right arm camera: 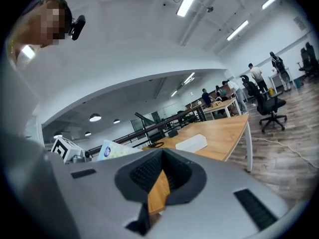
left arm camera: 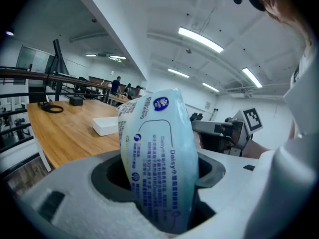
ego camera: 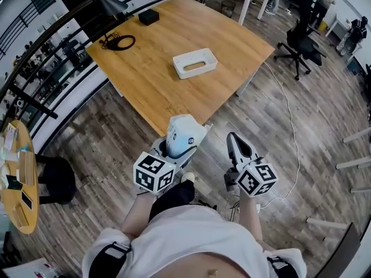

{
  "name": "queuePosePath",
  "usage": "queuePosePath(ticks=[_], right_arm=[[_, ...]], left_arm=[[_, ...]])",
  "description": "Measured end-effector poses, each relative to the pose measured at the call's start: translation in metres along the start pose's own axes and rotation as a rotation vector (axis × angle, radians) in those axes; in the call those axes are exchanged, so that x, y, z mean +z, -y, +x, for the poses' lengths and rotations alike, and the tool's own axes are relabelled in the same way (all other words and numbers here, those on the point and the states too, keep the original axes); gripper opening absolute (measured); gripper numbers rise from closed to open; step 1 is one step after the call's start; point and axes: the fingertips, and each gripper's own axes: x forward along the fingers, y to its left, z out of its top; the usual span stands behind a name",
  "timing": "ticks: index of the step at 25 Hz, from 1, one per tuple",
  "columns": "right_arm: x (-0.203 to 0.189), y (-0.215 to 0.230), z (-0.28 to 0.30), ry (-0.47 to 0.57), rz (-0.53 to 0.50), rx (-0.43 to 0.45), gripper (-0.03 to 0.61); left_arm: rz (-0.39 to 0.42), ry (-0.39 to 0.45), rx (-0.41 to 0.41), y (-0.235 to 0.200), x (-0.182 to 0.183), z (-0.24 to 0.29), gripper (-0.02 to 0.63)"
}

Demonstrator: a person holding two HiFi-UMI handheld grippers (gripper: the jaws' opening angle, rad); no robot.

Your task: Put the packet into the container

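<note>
**Packet** (left arm camera: pixel 157 158): pale blue-white soft pack with printed text. We find it upright between the jaws of the left hand-held gripper (ego camera: pixel 184 146), well short of the container and off the surface, on the person's side of it.

**Left hand-held gripper:** its jaws stand wide and pinch the packet by its lower half, and the top of the packet rises clear above them.

**Right hand-held gripper** (right arm camera: pixel 160 176): its jaws are drawn together at the tips with nothing in them. We see only a sliver of wood through the slit behind the tips. It is held beside the left one, equally far from the container.

**Container** (ego camera: pixel 195 63): a white, shallow oblong tray with its open side up. It sits alone on the wooden surface (ego camera: pixel 145 86), toward the surface's right half in the head view.

**Black cable coil** (ego camera: pixel 119 41): on the same surface, left of the container near the far-left edge.

**Black box** (ego camera: pixel 148 17): beyond the container, at the surface's far corner.

**Office chair** (ego camera: pixel 301 45): black, on the plank floor (ego camera: pixel 278 149), to the right of the container and past the surface's edge.

**Round side table** (ego camera: pixel 23 178): far left of the container, beyond a dark railing, carrying small items we cannot identify.
</note>
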Motion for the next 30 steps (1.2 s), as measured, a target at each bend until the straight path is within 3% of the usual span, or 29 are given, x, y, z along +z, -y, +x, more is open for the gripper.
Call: queuePosePath(ticks=[4, 12, 20, 30], right_arm=[[0.013, 0.023, 0.034, 0.037, 0.043, 0.004, 0.011], [0.018, 0.046, 0.058, 0.012, 0.074, -0.006, 0.011], [0.038, 0.079, 0.118, -0.029, 0.074, 0.074, 0.011], [0.084, 0.15, 0.205, -0.095, 0.085, 0.189, 0.011]], left_arm=[[0.011, 0.012, -0.011, -0.027, 0.026, 0.03, 0.302], [0.069, -0.021, 0.018, -0.056, 0.043, 0.059, 0.302], [0.084, -0.059, 0.066, -0.09, 0.064, 0.104, 0.302], [0.03, -0.033, 0.133, -0.137, 0.124, 0.201, 0.302]])
